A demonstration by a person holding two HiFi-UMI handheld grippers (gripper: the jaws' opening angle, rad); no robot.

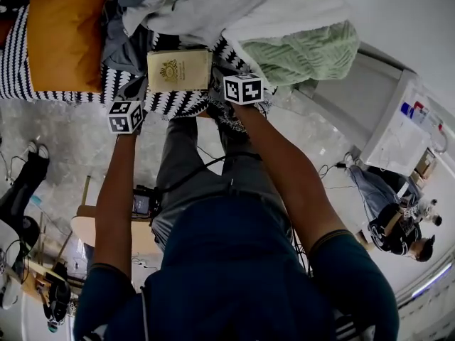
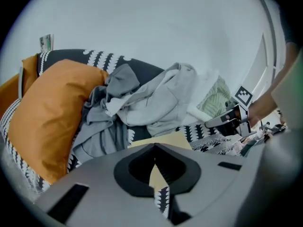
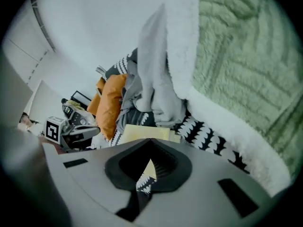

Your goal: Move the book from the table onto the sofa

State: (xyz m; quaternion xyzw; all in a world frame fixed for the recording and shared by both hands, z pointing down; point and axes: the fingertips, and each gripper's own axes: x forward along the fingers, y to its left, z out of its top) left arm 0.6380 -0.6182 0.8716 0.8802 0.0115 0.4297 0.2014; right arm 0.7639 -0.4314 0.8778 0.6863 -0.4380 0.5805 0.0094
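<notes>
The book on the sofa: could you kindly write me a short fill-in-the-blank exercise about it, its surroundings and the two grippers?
1. The book lies on the sofa, whose cover is patterned black and ___.
2. In the head view, the cushion left of the book is ___.
3. The blanket right of the book is ___.
4. The left gripper and right gripper hold nothing; their jaws are ___.

Missing words: white; orange; green; shut.
</notes>
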